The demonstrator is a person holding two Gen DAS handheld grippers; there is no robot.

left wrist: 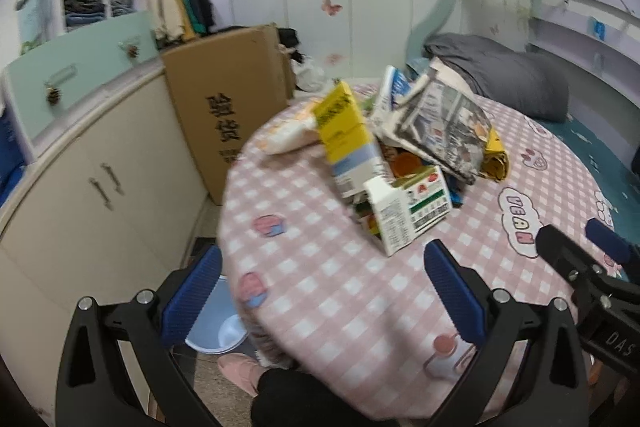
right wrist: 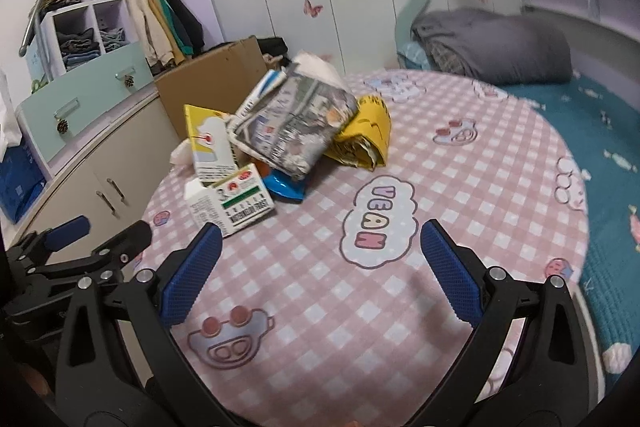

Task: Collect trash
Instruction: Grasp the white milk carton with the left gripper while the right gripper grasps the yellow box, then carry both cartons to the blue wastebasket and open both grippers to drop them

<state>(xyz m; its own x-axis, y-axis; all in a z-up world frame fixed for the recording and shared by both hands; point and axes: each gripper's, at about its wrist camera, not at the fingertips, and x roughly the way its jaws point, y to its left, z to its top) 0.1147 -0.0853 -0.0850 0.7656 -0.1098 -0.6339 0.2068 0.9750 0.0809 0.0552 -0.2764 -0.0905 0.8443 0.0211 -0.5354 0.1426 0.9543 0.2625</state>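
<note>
A heap of trash lies on a round table with a pink checked cloth (left wrist: 340, 267) (right wrist: 320, 287). It holds a white and green carton (left wrist: 408, 211) (right wrist: 232, 203), a yellow and white carton (left wrist: 348, 131) (right wrist: 210, 147), a folded newspaper (left wrist: 444, 123) (right wrist: 292, 123), a yellow foil wrapper (right wrist: 368, 131) and a blue wrapper (right wrist: 286, 187). My left gripper (left wrist: 322, 291) is open and empty, just short of the white and green carton. My right gripper (right wrist: 320, 267) is open and empty over the cloth, right of the heap.
A cardboard box (left wrist: 228, 107) stands on the floor behind the table beside a cream cabinet (left wrist: 92, 187). A pale blue bin (left wrist: 218, 327) sits on the floor at the table's left edge. A bed with a grey blanket (right wrist: 492, 47) is at the right.
</note>
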